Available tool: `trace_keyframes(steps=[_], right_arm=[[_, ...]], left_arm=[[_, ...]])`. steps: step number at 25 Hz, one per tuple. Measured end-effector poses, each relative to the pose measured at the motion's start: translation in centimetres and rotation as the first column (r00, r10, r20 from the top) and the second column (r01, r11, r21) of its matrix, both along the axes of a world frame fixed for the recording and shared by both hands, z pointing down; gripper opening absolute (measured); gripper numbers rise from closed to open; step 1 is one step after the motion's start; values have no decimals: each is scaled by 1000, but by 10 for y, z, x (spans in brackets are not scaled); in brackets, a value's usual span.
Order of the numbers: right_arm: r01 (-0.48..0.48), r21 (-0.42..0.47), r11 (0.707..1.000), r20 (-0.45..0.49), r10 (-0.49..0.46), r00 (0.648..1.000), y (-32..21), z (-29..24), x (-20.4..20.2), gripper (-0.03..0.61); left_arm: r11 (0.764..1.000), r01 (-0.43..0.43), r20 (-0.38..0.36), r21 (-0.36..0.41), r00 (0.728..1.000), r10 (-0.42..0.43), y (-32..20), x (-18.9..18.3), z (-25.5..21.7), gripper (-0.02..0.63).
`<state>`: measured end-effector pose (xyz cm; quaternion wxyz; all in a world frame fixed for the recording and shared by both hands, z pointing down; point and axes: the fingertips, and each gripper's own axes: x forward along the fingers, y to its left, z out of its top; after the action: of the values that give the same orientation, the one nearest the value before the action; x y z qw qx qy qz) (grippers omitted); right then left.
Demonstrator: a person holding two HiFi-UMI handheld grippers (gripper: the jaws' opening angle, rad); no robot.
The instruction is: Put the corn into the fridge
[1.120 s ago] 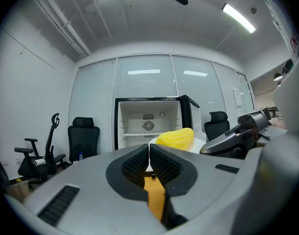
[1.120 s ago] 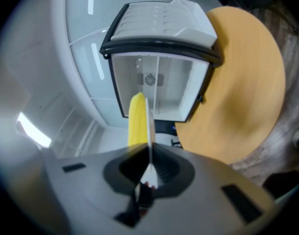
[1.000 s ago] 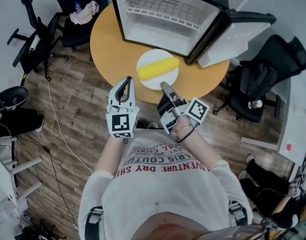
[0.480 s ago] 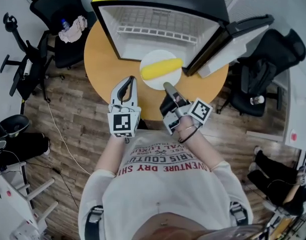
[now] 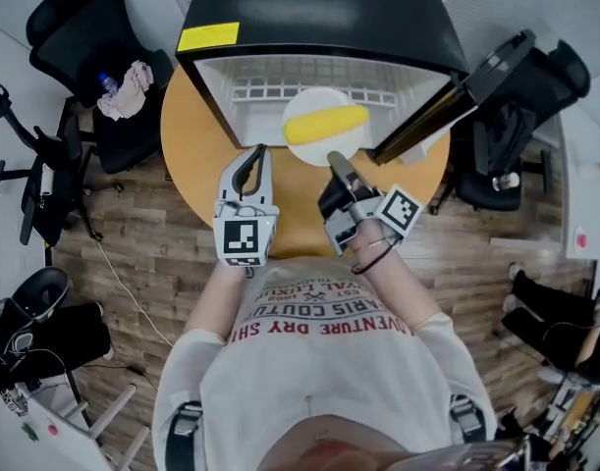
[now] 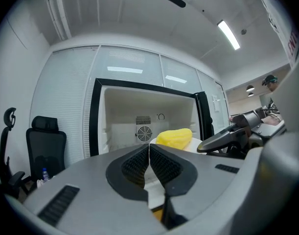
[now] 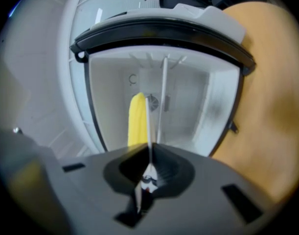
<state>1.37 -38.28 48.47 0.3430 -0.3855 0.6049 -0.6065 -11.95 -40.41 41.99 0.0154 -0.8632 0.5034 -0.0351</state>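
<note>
A yellow corn cob (image 5: 326,124) lies on a white plate (image 5: 314,102) at the mouth of the open fridge (image 5: 319,13). My right gripper (image 5: 334,157) is shut on the plate's near rim. In the right gripper view the plate (image 7: 148,119) shows edge-on between the jaws, with the corn (image 7: 136,119) to its left and the fridge's white inside (image 7: 188,102) behind. My left gripper (image 5: 256,151) is shut on nothing, left of the plate, over the round wooden table (image 5: 196,135). From the left gripper (image 6: 149,148), the corn (image 6: 174,137) shows ahead.
The fridge door (image 5: 457,91) swings open to the right. A wire shelf (image 5: 270,92) sits inside, and a fan grille (image 6: 143,132) is on the back wall. Black office chairs stand at the left (image 5: 93,27) and at the right (image 5: 520,116).
The plate with the corn has moved forward from in front of the fridge to its opening, the right gripper going with it. The left gripper stays shut beside it.
</note>
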Motion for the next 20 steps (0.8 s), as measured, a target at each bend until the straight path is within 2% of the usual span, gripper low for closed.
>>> trace_keyframes(steps=[5,10,17,20], right_arm=[[-64,-14,998,-8,64,998,-27,2,-15,38],[-128,-32,991,1,128,992,-44,5,-13,38],[-183,-50,982,3,183,983,-72,10,-10,38],[-199,-63,978,5,199,980,-79,15,-10,38]], left_arm=[[997,-72,-14,-3,997,72,-25,-12,5,34],[992,-125,-20,-20,992,125,-37,-11,15,34],[986,-159,-35,-51,987,157,-53,-13,25,34],[984,-172,-25,-40,985,171,-59,-14,28,34]])
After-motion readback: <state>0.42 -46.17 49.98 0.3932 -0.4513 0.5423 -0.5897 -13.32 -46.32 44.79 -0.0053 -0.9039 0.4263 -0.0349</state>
